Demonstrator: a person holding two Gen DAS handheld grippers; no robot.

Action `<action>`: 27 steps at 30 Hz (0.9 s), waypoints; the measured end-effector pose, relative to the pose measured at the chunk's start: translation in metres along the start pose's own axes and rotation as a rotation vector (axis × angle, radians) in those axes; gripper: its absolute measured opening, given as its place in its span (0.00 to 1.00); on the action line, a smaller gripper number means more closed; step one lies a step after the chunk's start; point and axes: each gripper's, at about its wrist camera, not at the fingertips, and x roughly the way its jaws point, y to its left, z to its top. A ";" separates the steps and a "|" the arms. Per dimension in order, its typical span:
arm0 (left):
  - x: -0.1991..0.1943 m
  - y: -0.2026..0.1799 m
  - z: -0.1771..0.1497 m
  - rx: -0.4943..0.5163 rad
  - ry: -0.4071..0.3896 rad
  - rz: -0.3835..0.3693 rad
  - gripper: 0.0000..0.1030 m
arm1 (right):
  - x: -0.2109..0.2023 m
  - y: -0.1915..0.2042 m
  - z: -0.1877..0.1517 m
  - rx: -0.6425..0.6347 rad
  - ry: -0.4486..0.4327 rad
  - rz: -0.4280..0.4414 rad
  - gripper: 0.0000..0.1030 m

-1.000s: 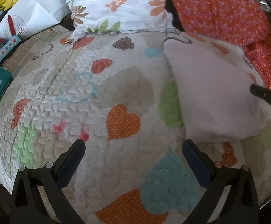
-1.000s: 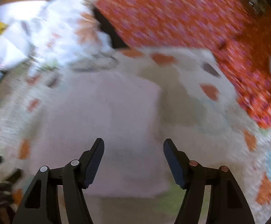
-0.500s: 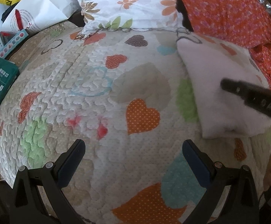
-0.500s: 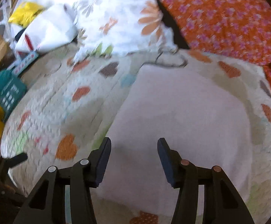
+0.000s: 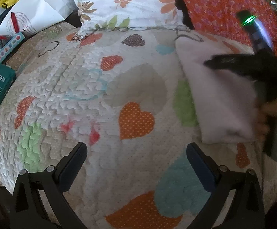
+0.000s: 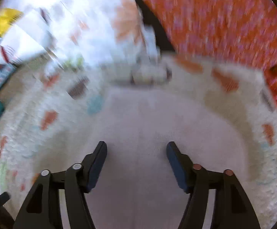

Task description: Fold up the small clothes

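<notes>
Left hand-held gripper spread, empty above quilt; right hand-held gripper spread over white garment.

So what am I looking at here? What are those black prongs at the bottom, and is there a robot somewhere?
No robot. A person holds a two-finger gripper in each hand, and each gripper carries a fisheye camera looking along its fingers. The black prongs are those fingers.

One picture comes from the left gripper. It is open, holds nothing, and sits over a quilt printed with hearts. To its right lies a pale folded cloth, with the other gripper and the person's hand above it, blurred.

The other picture, also blurred, comes from the right gripper. It is open too, right above the same cloth, and grips nothing.

At the back sit a floral pillow and an orange flowered pillow.
</notes>
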 end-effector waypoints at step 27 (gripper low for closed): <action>0.052 -0.085 0.082 0.120 -0.037 -0.033 1.00 | -0.056 -0.135 -0.033 0.200 0.015 -0.126 0.76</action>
